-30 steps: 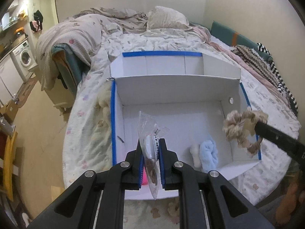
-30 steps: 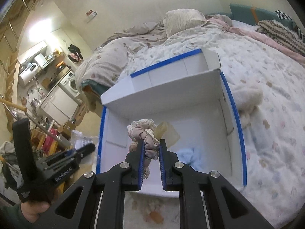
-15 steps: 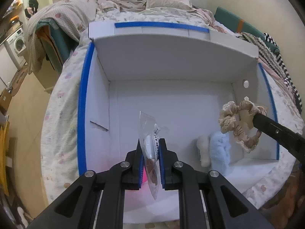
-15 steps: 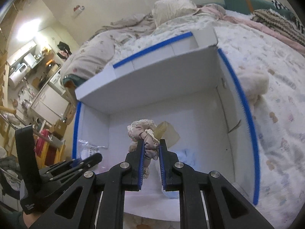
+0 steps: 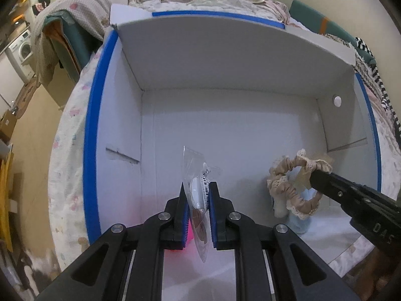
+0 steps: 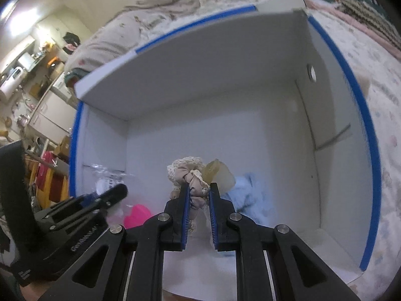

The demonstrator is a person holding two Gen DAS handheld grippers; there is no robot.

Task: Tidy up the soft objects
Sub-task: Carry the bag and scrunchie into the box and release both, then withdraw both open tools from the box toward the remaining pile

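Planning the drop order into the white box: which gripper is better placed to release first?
Probably right: its scrunchie hangs low over the blue cloth.

White box (image 5: 225, 130) blue-edged; scrunchie (image 5: 290, 183) beige.

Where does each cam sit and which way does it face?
Left wrist: on the left gripper, angled down into the white box; its fingers pinch a clear plastic packet.
Right wrist: on the right gripper, facing down into the box; its fingers pinch a beige scrunchie.
Shared: box, pale blue fluffy item, pink item, and each other's gripper.
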